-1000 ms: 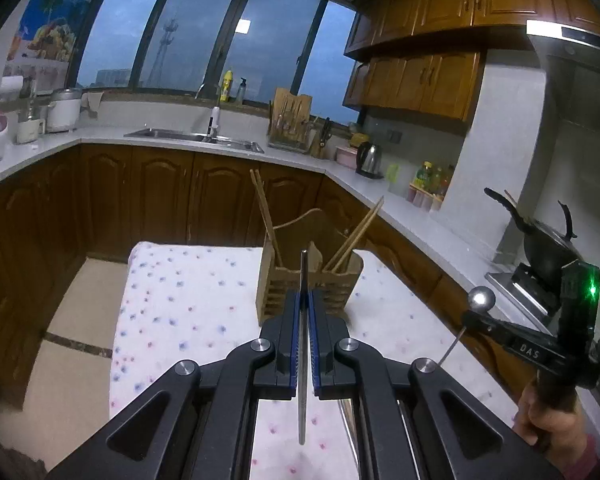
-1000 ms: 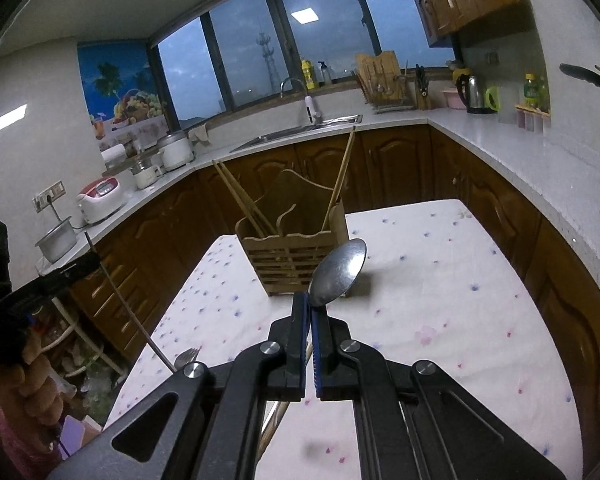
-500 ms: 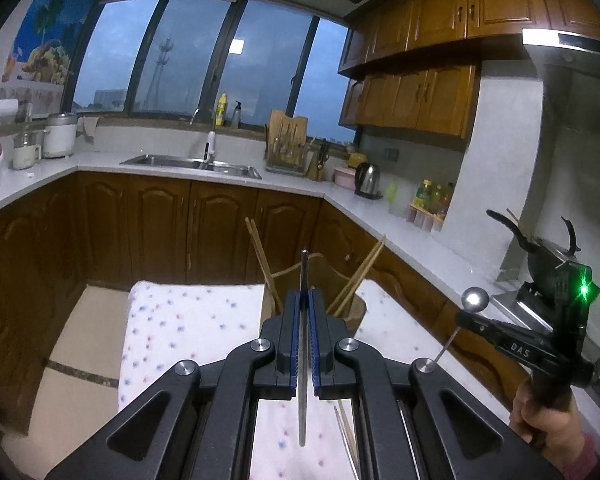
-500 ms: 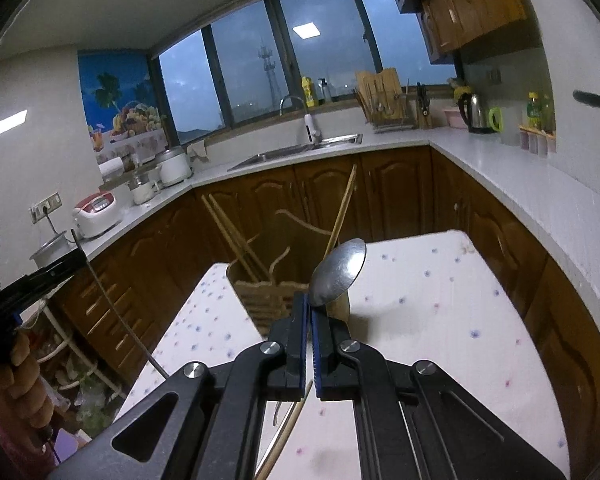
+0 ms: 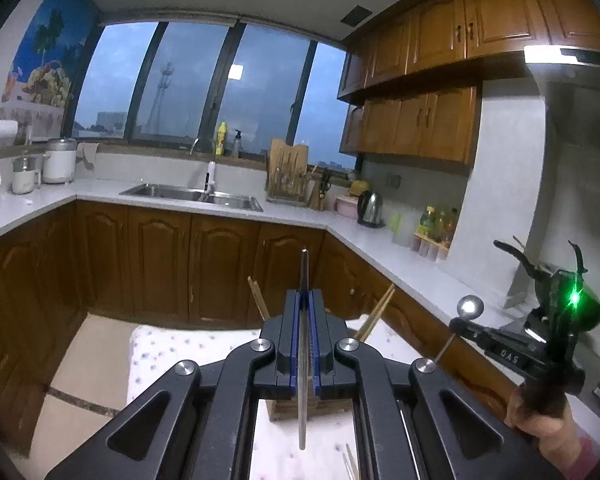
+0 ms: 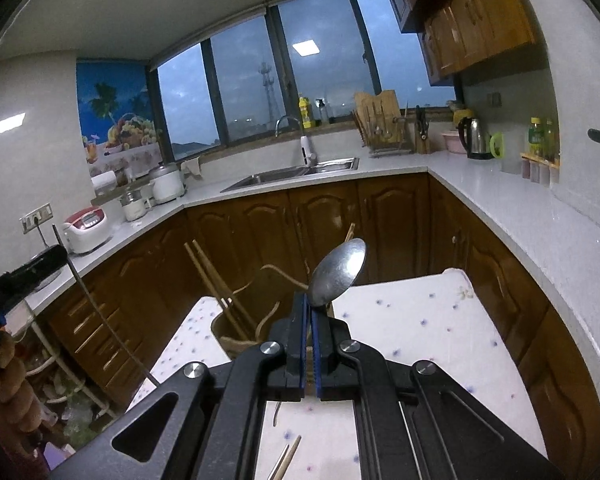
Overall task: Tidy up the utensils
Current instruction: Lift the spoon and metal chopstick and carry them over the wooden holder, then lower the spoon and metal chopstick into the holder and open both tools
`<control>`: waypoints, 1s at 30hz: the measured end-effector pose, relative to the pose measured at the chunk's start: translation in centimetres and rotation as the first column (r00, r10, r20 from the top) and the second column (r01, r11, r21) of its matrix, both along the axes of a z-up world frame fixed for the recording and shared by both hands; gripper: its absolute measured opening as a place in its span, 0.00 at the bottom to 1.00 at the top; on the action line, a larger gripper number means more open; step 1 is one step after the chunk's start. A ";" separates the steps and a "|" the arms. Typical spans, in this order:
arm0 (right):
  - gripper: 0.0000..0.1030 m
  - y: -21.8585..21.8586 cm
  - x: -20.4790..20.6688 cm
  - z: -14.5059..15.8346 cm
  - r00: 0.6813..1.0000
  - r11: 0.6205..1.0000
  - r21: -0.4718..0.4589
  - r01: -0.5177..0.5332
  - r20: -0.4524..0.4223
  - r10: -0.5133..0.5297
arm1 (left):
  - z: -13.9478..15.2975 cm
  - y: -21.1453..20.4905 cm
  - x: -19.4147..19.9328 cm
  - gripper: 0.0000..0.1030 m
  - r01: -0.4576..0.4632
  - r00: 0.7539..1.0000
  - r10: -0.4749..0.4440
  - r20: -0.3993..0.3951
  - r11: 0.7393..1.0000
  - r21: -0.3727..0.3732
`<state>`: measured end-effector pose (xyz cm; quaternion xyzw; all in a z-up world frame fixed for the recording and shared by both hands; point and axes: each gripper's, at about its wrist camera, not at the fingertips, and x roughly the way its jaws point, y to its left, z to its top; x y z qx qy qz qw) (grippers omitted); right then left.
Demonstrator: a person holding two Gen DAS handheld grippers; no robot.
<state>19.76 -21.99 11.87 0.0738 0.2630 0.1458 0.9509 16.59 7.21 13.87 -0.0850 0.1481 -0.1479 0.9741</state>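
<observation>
Step in hand: carrying two utensils toward the holder, one in each gripper.

Left gripper (image 5: 304,344): jaws closed on a thin metal handle (image 5: 303,280), held edge-on and upright, so which utensil it is cannot be told from the left wrist view. In the right wrist view the same rod slants down from that gripper toward the table edge; its lower end is too small to read.

Right gripper (image 6: 310,344): jaws closed on the neck of a spoon (image 6: 339,273), bowl up and tilted to the right, clear of everything.

Wooden holder (image 6: 236,336) stands on the dotted tablecloth (image 6: 420,320), just ahead of and below both grippers. Chopsticks (image 6: 212,276) lean in its left part; one more stick (image 6: 350,234) shows behind the spoon bowl. In the left wrist view the holder is mostly hidden behind the fingers; only its base and two stick tips show. Loose chopsticks (image 6: 286,458) lie on the cloth beneath the right gripper.

Judgement: neither utensil is placed yet. Both sit above the holder's rim, bowl end up on the right. Next move calls for lining each handle over a free compartment, tipping it steeper, lowering, then releasing. Risk: knocking the leaning chopsticks, or crowding both grippers over one narrow opening; one at a time looks safer
</observation>
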 end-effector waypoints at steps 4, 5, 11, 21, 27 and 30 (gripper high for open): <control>0.02 0.3 0.8 0.1 1.000 1.000 -0.003 0.012 0.016 -0.012 | -0.5 -0.2 0.7 0.03 -0.003 1.000 0.003 0.024 1.000 0.004; 0.02 0.4 1.1 0.1 1.000 1.000 -0.005 0.015 0.021 -0.015 | -0.5 -0.3 1.2 0.03 -0.004 1.000 0.003 0.029 1.000 0.005; 0.02 0.8 2.8 0.6 0.998 0.999 -0.021 0.031 0.053 -0.030 | -0.9 -0.8 2.8 0.03 -0.006 0.998 0.006 0.062 1.000 -0.004; 0.02 1.6 5.6 0.4 0.993 0.996 -0.068 0.056 0.106 -0.049 | -2.8 -1.2 5.5 0.03 -0.022 0.993 0.026 0.119 0.999 -0.034; 0.02 1.7 6.6 -0.4 0.991 0.995 -0.072 0.072 0.120 -0.063 | -5.3 -1.6 7.4 0.03 -0.061 0.991 0.067 0.112 0.997 -0.057; 0.02 1.9 7.0 -0.8 0.990 0.994 -0.073 0.077 0.119 -0.068 | -6.5 -1.8 8.1 0.03 -0.093 0.989 0.101 0.108 0.993 -0.077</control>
